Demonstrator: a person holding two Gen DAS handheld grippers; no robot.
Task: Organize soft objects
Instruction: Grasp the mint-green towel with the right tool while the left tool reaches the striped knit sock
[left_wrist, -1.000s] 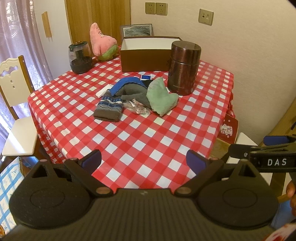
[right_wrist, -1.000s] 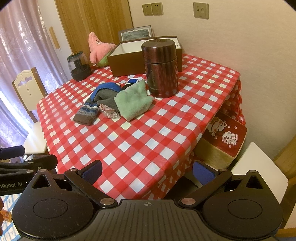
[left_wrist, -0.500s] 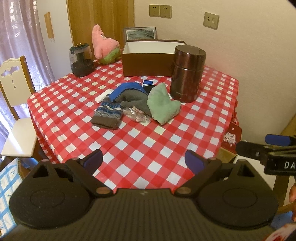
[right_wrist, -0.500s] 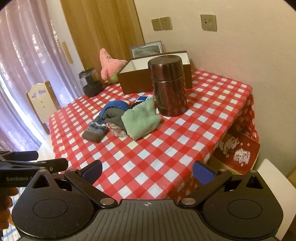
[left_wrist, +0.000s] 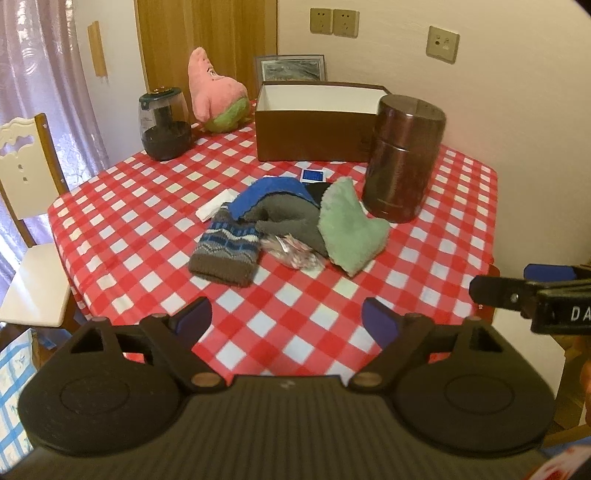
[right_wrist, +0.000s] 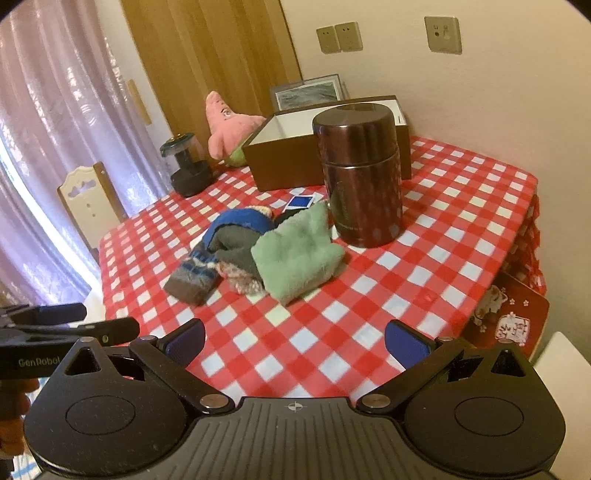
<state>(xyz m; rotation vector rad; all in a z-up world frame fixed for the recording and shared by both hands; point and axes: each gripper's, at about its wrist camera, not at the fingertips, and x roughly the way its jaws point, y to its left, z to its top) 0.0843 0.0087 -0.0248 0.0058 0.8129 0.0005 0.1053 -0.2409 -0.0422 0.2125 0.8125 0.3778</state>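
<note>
Your left tool is narrowing its jaws with nothing between them, and your right tool stands spread and empty, both short of the pile. Nothing looks sorted yet, as I judge it: the green plush piece, knit sock, grey cloth and blue cloth lie heaped mid-tabletop, touching each other. Beyond them the brown box stands open and apparently empty, beside the brown canister. All 4 pieces remain to be moved.
</note>
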